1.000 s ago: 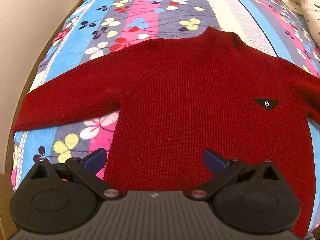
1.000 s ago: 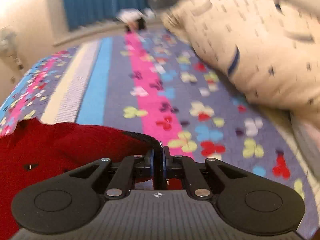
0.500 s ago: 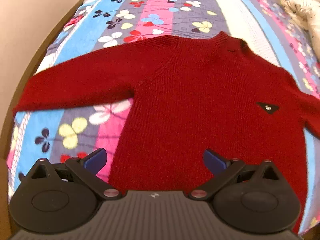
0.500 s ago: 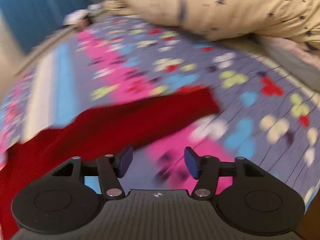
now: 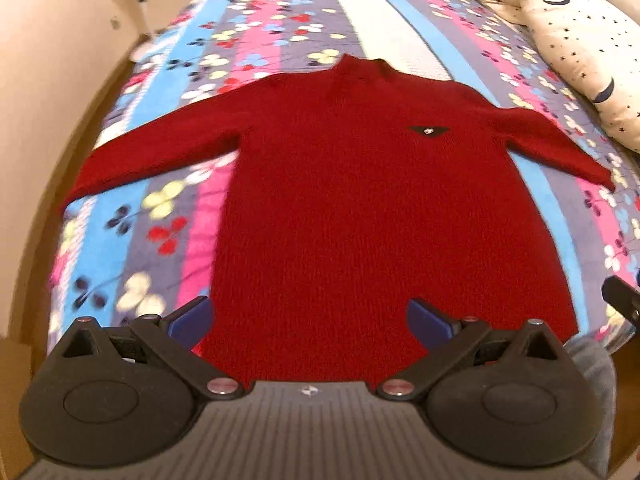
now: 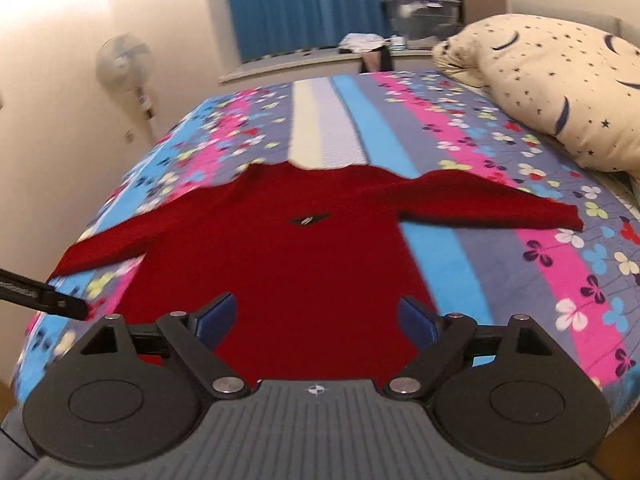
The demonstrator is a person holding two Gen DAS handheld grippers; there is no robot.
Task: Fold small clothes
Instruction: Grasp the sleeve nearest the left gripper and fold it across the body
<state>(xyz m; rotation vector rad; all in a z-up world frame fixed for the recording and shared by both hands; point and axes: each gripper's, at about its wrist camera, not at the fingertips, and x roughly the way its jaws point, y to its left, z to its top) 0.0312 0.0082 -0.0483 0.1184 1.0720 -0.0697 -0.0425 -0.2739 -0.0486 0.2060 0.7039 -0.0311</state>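
A small red knit sweater lies flat and face up on the bed, both sleeves spread out, collar at the far end, a black triangle badge on its chest. It also shows in the right wrist view. My left gripper is open and empty above the sweater's hem. My right gripper is open and empty, also over the hem, to the right of the left one. The right gripper's edge shows in the left wrist view.
The bed has a striped flowered cover. A cream star-print pillow lies along the right side. A wall borders the bed's left edge. A fan stands at the far left, blue curtains behind.
My right gripper let go of the right sleeve, opened, and drew back to the hem side. My left gripper pulled back and up, so the whole sweater shows.
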